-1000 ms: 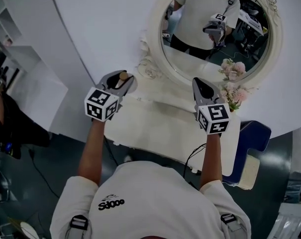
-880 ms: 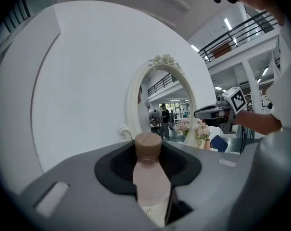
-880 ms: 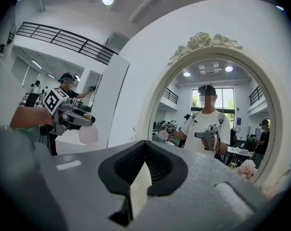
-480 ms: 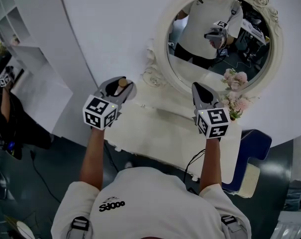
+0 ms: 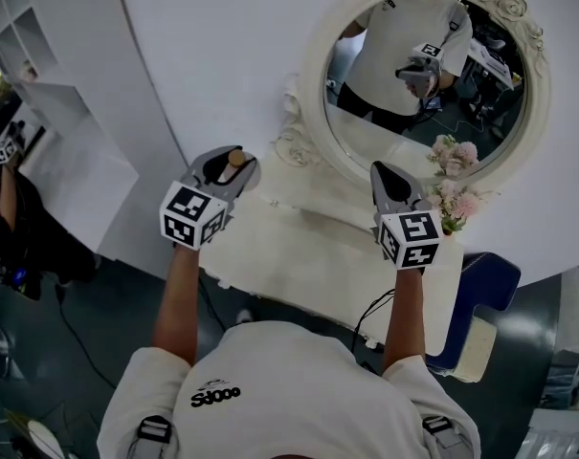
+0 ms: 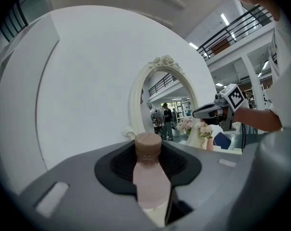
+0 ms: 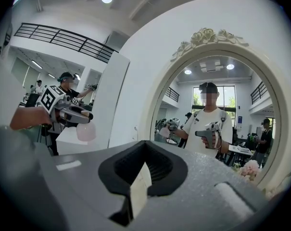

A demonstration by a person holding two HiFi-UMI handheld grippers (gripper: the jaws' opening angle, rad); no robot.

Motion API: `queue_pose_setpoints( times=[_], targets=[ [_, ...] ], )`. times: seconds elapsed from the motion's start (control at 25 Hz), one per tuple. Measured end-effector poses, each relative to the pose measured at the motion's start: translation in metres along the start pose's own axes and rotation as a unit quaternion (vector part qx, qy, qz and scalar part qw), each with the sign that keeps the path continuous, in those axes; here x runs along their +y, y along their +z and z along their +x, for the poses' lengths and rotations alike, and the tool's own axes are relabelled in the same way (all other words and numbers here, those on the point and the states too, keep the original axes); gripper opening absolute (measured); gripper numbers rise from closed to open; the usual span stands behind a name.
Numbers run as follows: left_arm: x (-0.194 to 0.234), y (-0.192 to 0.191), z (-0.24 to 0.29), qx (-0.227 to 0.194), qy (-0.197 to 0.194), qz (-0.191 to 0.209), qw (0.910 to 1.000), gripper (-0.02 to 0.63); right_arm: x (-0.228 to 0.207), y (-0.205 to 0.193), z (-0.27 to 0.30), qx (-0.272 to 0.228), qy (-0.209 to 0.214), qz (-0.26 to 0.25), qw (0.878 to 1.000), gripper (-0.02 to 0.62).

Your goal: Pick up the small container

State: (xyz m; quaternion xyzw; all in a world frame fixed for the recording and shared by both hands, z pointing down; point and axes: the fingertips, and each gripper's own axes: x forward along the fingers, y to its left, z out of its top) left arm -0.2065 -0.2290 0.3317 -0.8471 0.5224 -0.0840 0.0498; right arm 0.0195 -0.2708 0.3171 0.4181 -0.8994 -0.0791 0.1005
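The small container is a pale pink bottle with a brown cap. My left gripper is shut on its body and holds it upright in the air, above the left end of the white dressing table. In the right gripper view the bottle hangs below the left gripper at the far left. My right gripper hovers over the table's right part in front of the mirror. Its jaws are together with nothing between them.
An oval mirror in an ornate white frame stands on the table against the curved white wall. Pink flowers sit at its lower right. A blue chair is to the right, white shelving to the left, and a cable hangs below the table.
The head view has shifted slightly. Both grippers stay almost where they were, and the left one keeps its hold on the bottle.
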Motion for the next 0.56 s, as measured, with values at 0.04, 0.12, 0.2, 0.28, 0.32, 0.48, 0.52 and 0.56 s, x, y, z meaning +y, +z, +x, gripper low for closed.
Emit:
queue_pose_setpoints(
  times=[0.04,0.12,0.2,0.28,0.32,0.48,0.52,0.56],
  targets=[
    [0.000,-0.001,0.000,0.000,-0.001,-0.002,1.0000,0.152,0.000,-0.001,0.000,0.001,0.001,0.000,1.000,0.002],
    [0.000,-0.002,0.001,0.001,-0.001,-0.003,1.0000,0.152,-0.001,-0.002,0.001,0.002,0.001,-0.001,1.000,0.002],
    [0.001,-0.003,0.004,0.003,0.000,-0.002,1.0000,0.152,-0.002,-0.002,0.002,0.002,0.001,-0.001,1.000,0.002],
    [0.001,-0.004,0.006,0.004,0.001,-0.002,1.0000,0.152,-0.003,-0.002,0.003,0.001,0.002,-0.002,1.000,0.002],
    [0.001,-0.004,0.007,0.004,0.000,-0.003,1.0000,0.152,-0.004,-0.002,0.003,0.001,0.002,-0.003,1.000,0.002],
    [0.001,-0.005,0.010,0.006,-0.001,-0.002,1.0000,0.152,-0.005,0.000,0.006,-0.001,0.004,-0.001,1.000,0.002],
    [0.002,-0.005,0.011,0.007,-0.002,-0.002,1.0000,0.152,-0.006,-0.001,0.006,-0.001,0.005,0.000,1.000,0.002],
    [0.002,-0.006,0.012,0.007,-0.002,-0.002,1.0000,0.152,-0.006,-0.001,0.006,-0.001,0.006,0.000,1.000,0.002]
  ],
)
